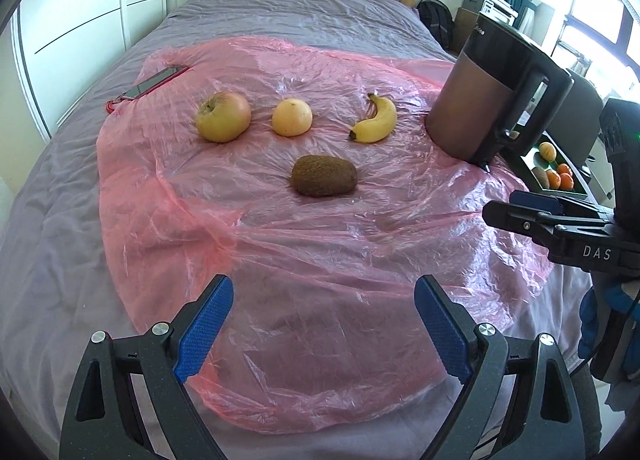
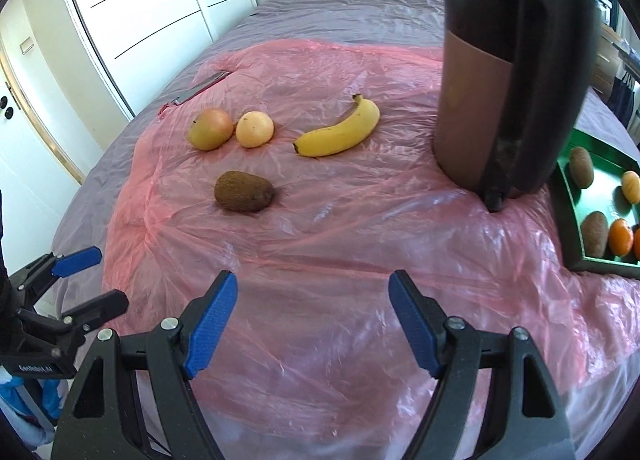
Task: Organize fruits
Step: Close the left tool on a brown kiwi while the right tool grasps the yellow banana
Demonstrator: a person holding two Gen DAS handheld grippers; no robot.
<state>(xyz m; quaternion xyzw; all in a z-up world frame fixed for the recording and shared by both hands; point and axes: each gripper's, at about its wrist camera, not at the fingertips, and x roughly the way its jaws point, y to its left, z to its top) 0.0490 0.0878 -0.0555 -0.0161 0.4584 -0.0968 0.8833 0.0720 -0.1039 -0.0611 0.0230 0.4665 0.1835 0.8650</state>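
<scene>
My left hand-held gripper (image 1: 324,324): open, empty.
My right hand-held gripper (image 2: 313,320): open, empty.
Done: some fruit in tray (image 2: 562,216).
Left: kiwi (image 1: 324,175), banana (image 1: 376,120), apple (image 1: 223,116), orange (image 1: 292,117).

yellow banana (image 1: 376,120), brown kiwi (image 1: 324,175), pink plastic sheet (image 1: 320,280), grey bedcover (image 1: 60,220).

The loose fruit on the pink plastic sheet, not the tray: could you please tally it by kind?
Apple: 1
Orange: 1
Banana: 1
Kiwi: 1
Total: 4
</scene>
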